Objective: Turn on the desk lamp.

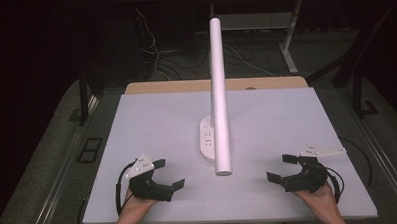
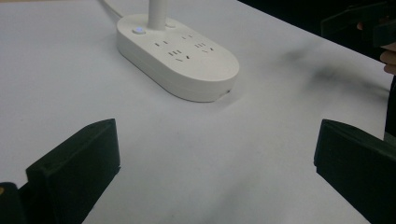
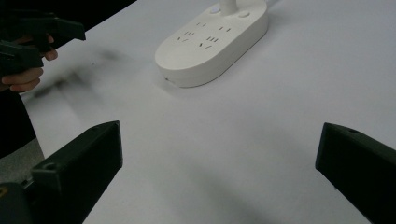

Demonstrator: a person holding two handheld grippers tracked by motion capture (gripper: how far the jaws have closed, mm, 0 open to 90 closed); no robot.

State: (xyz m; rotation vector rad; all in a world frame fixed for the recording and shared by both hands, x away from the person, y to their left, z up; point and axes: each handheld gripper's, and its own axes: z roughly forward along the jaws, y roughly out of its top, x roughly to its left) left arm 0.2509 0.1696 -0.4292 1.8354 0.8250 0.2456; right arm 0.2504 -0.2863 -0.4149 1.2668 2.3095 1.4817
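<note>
Both grippers parked, jaws spread, either side of the lamp base.

High view: the white lamp base (image 1: 207, 139), an oval socket block, lies at mid-table (image 1: 151, 118) with its long axis running away from the person; a white lamp arm (image 1: 219, 96) rises from it. The left gripper (image 1: 169, 173) and right gripper (image 1: 279, 167) rest near the front edge, released and empty, each angled inward; the base sits forward and between them, roughly equally far from both.
Left gripper view: jaws wide apart on bare surface; the base lies ahead, left of centre, a small button lit.
Right gripper view: jaws equally spread; the base lies ahead, slightly right of centre.
</note>
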